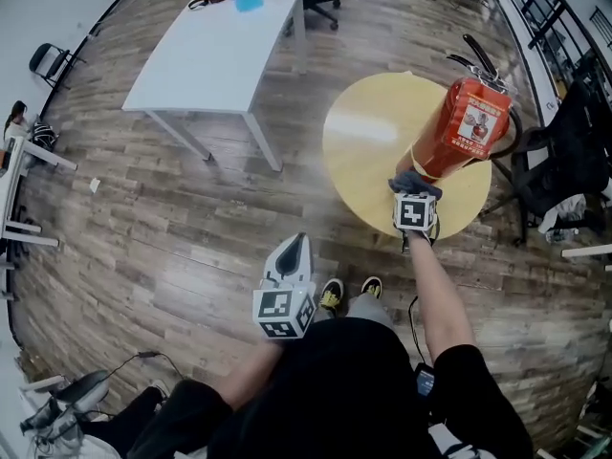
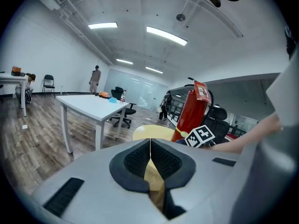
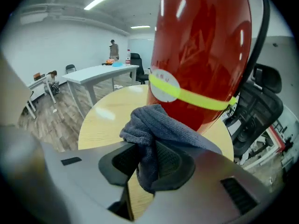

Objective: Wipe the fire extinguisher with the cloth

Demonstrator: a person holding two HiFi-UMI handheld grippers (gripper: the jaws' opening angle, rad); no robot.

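The fire extinguisher, a glossy red cylinder, stands on the round yellow desk. My right tool pinches the soft grey cloth against its base. My left tool is closed and empty.

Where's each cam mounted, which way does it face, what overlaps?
Head view: on the person's head, facing steeply down at the round table and extinguisher; shows torso, both arms, shoes, left tongs, right tongs.
Left gripper view: on the left tongs, facing level across the room over shut, empty jaws; shows the right forearm.
Right gripper view: on the right tongs, facing the extinguisher close up; jaws shut on the cloth.
Shared: all three show the extinguisher, round table and white table.
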